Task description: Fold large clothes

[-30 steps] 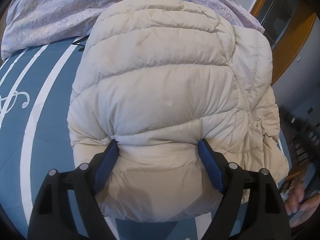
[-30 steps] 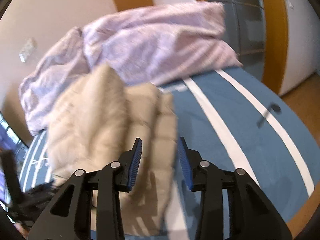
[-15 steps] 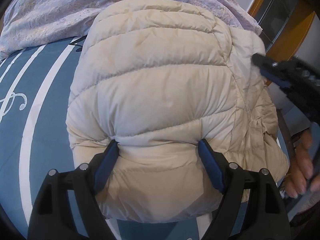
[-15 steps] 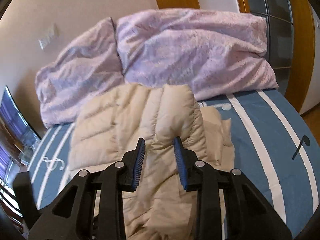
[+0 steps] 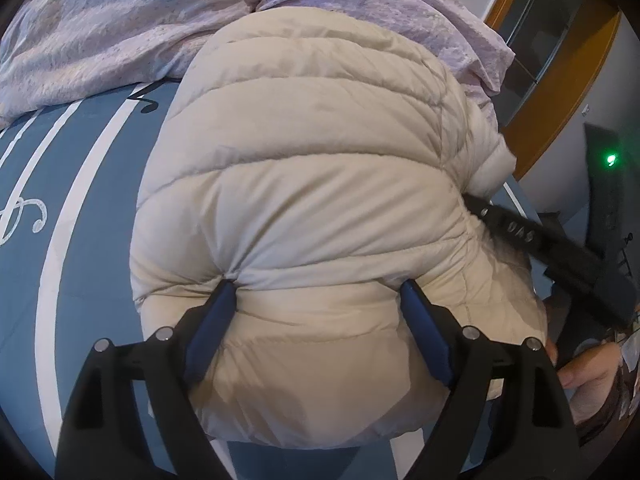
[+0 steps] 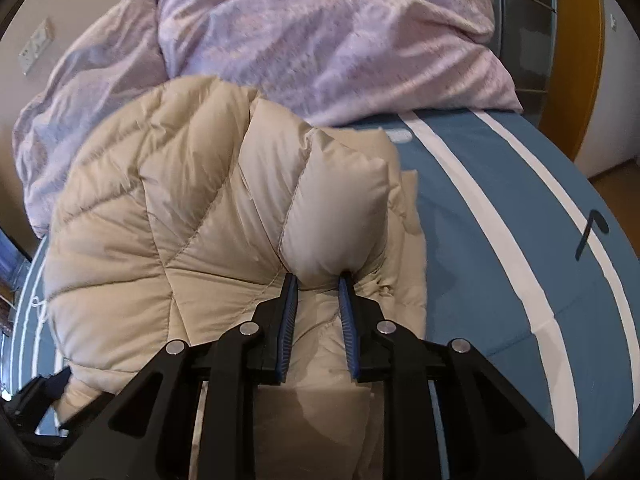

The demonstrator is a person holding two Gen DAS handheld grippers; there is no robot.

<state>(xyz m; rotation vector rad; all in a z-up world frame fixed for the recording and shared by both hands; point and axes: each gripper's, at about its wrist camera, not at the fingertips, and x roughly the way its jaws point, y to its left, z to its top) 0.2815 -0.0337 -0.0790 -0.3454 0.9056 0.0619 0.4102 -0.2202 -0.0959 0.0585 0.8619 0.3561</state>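
Note:
A cream quilted puffer jacket [image 5: 304, 160] lies bunched on the blue striped bed cover [image 5: 80, 200]. My left gripper [image 5: 316, 286] straddles its near bulge with wide jaws; both blue pads dig into the padding, and the jaws are easing open a little. In the right wrist view the jacket [image 6: 180, 200] fills the left half. My right gripper [image 6: 317, 278] is closing on a puffy fold at the jacket's right edge, and the fold is pinched between its pads. The right gripper's black body [image 5: 540, 236] reaches under that edge in the left wrist view.
Lilac pillows [image 6: 320, 32] are piled at the head of the bed behind the jacket. The blue cover [image 6: 500, 260] with white stripes stretches to the right. A hand [image 5: 588, 376] shows at the lower right. A wooden door frame [image 5: 560, 100] stands beyond the bed.
My right gripper swung in from the bed's right side, came down onto the jacket's edge and narrowed its jaws around a fold. The left gripper stayed put on the jacket.

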